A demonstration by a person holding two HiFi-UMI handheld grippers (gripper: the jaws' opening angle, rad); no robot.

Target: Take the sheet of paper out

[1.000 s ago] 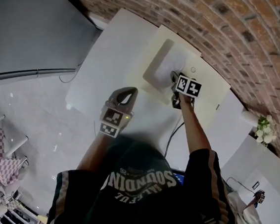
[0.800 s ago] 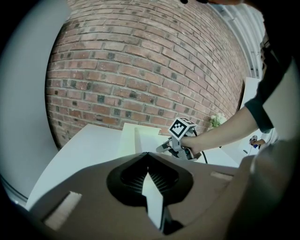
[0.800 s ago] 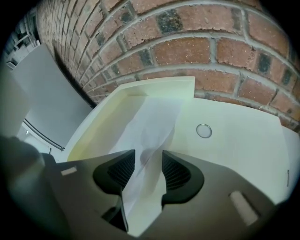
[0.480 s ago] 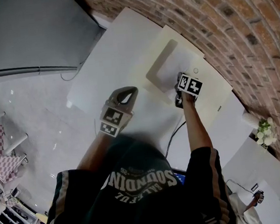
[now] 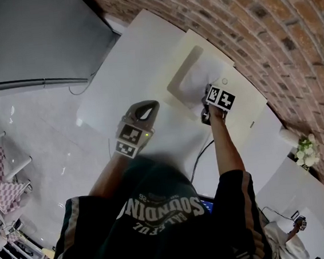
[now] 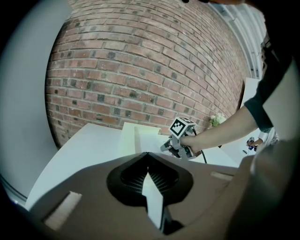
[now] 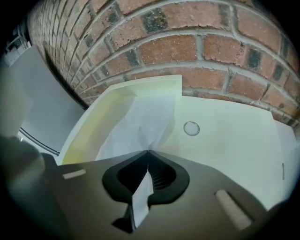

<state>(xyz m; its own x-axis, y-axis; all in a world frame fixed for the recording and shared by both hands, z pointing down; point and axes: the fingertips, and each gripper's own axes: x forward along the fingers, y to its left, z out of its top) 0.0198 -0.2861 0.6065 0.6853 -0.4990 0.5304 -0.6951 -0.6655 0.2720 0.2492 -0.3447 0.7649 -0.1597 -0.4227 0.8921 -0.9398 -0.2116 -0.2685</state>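
Spotter: Right gripper [image 7: 148,151] has shifted a little along the cream case [image 5: 245,103] since the first frame. Its jaws have just been closing. Left gripper [image 5: 150,106] holds the same spot over the table [image 5: 137,54].

Recorder: State of the right claw?

Spotter: Jaws together, pinching the near edge of the sheet of paper [image 7: 140,122]. The paper puckers into a small ridge where it runs into the tips.

Recorder: Where does the sheet lie?

Spotter: In the shallow recess at one end of the case, still mostly flat inside it. Only the gripped edge is gathered. The raised rim of the recess runs around its far sides.

Recorder: And the case?

Spotter: Flat on the white table, close beside the brick wall [image 5: 266,23]. A small round button [image 7: 191,127] sits on the case's flat part, just beside the recess and apart from the paper.

Recorder: Left claw?

Spotter: Its own view shows the jaws meeting at the tips, nothing between them. It hangs above bare table, well apart from the case, pointing toward the right gripper and the wall.

Recorder: Anything else noted?

Spotter: The person's right forearm [image 5: 226,148] reaches over the table to the case. A dark cable [image 5: 199,156] lies on the tabletop beside that arm. White flowers [image 5: 307,150] stand near the wall, beyond the case's far end. Grey floor [image 5: 48,138] shows on the table's other side.
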